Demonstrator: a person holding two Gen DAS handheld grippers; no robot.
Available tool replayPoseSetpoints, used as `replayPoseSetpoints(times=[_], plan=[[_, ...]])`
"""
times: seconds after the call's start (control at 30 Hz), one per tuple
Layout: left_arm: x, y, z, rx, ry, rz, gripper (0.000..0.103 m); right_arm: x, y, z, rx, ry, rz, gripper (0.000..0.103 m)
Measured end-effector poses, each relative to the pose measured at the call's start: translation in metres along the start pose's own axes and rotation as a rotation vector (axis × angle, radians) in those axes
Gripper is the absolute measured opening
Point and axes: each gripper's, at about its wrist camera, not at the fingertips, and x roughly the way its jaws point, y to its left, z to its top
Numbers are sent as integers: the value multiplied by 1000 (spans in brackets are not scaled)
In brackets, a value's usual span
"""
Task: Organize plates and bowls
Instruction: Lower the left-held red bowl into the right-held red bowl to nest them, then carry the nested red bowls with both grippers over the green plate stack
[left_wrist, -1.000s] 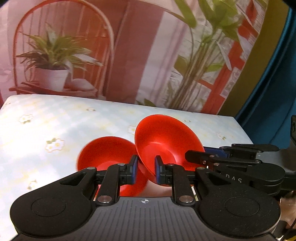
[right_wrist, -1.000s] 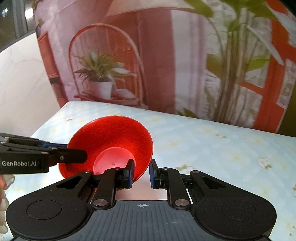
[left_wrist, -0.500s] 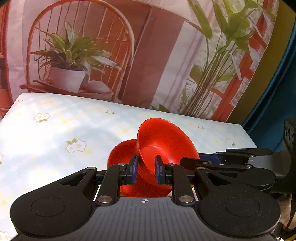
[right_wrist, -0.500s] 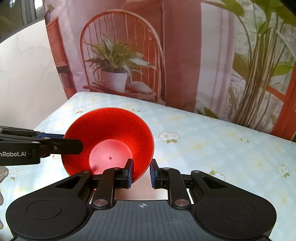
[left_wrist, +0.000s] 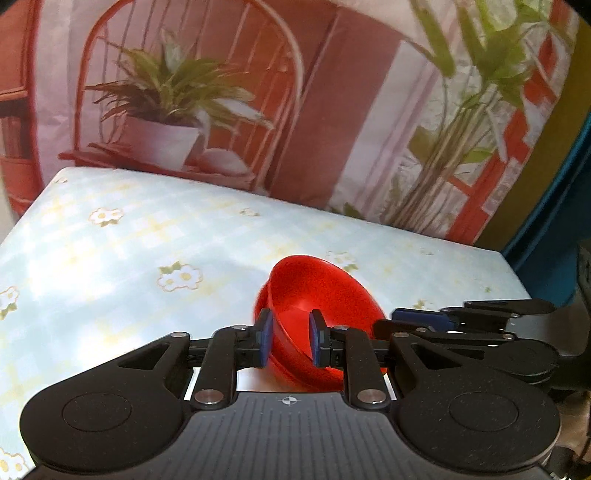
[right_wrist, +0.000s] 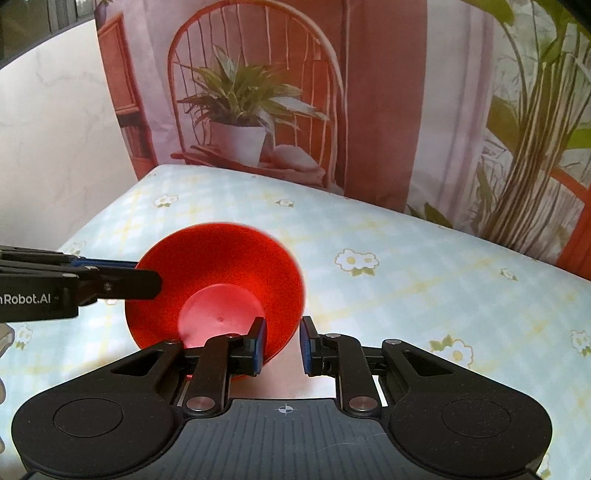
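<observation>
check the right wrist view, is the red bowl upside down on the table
No, the red bowl is tilted with its open side toward the camera, showing its inner base, its rim between the right tongs.

Both tongs (left_wrist: 287, 341) (right_wrist: 281, 344) nearly closed

a glossy red bowl (right_wrist: 236, 280) sits tilted over the flowered cloth, mouth up, flat base showing

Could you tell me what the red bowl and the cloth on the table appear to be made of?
The red bowl looks like moulded plastic: uniform bright colour, a thin rim, a smooth, slightly glossy wall and a small central dimple in its base. The tablecloth is probably wipe-clean vinyl or oilcloth, judging by its printed flowers and checks and soft sheen; woven fabric cannot be ruled out.
</observation>
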Motion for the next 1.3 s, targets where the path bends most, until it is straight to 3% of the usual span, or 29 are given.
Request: replayPoseSetpoints(times=[0.63,1.3], plan=[[24,24,-15,-135,32,-50,23,25,5,-6,39,50,22,23],[26,19,-16,-116,48,-41,23,20,4,-12,70,33,37,22]])
